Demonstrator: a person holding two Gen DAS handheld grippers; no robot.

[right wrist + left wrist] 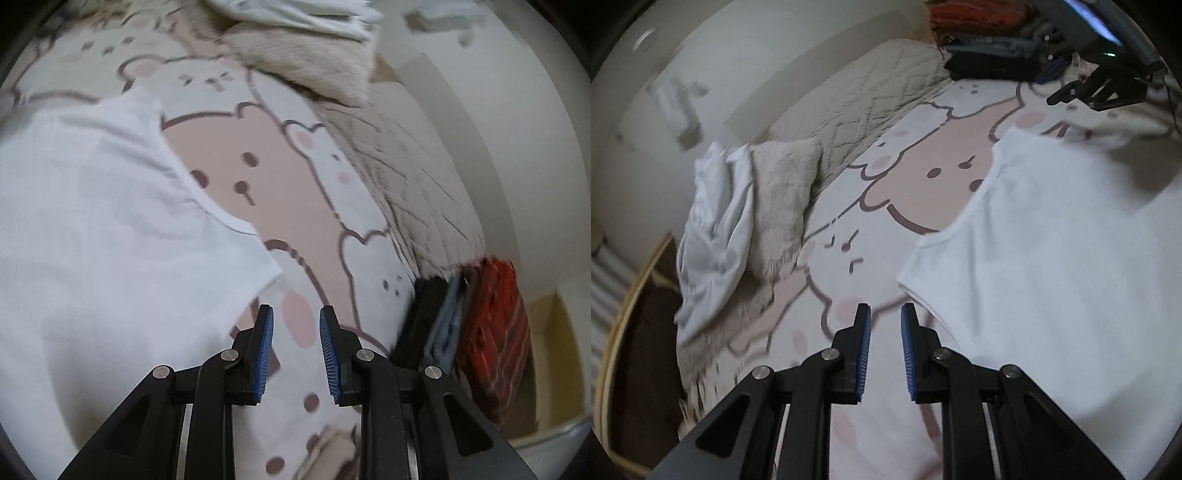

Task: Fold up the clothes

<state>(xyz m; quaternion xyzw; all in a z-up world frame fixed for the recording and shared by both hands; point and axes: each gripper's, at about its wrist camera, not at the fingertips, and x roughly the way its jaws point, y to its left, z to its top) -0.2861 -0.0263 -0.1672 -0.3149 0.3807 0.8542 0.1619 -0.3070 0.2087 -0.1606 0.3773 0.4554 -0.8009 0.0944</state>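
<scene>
One white shirt — spread flat, unfolded.

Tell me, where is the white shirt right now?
The white shirt lies flat on the bear-print sheet, at the right of the left wrist view and the left of the right wrist view, beside both empty grippers.

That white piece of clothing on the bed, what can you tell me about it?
The white garment looks like a plain, thin, soft T-shirt with a hemmed short sleeve. It lies spread fairly flat on the bear-print bedsheet, with slight creases. Neither gripper holds or touches it; both hover beside its edges with nothing between their fingers. Its far parts run out of view.
</scene>
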